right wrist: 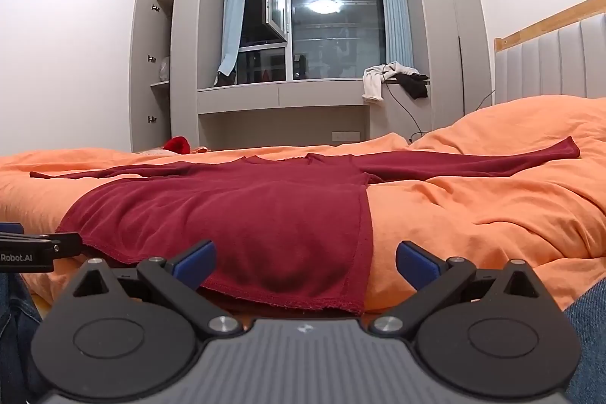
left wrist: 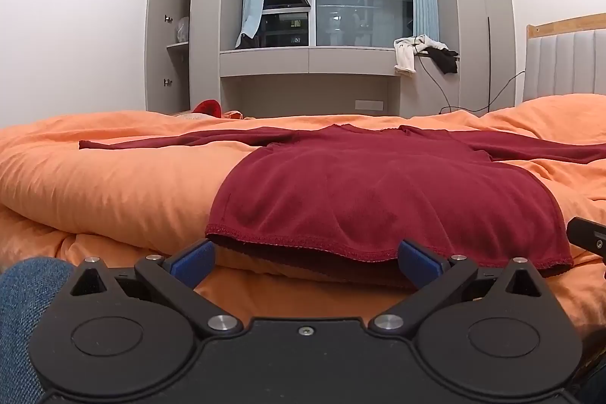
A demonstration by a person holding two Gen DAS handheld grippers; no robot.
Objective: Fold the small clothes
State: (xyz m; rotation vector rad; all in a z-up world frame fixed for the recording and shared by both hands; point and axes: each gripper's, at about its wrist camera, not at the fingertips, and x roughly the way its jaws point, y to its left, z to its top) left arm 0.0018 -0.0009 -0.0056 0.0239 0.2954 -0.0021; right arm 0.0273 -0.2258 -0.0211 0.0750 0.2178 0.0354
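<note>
A dark red long-sleeved top lies flat on the orange duvet, hem towards me, both sleeves spread out sideways. My left gripper is open, its blue pads level with the hem's left half, just short of the cloth. In the right wrist view the same top lies ahead, and my right gripper is open over the hem's right corner, holding nothing. The left gripper's tip shows at that view's left edge.
The orange duvet covers the whole bed, with folds and a raised hump at the right. A padded headboard stands at the right. Grey cupboards and a window seat with loose clothes lie beyond. A red item sits past the far edge.
</note>
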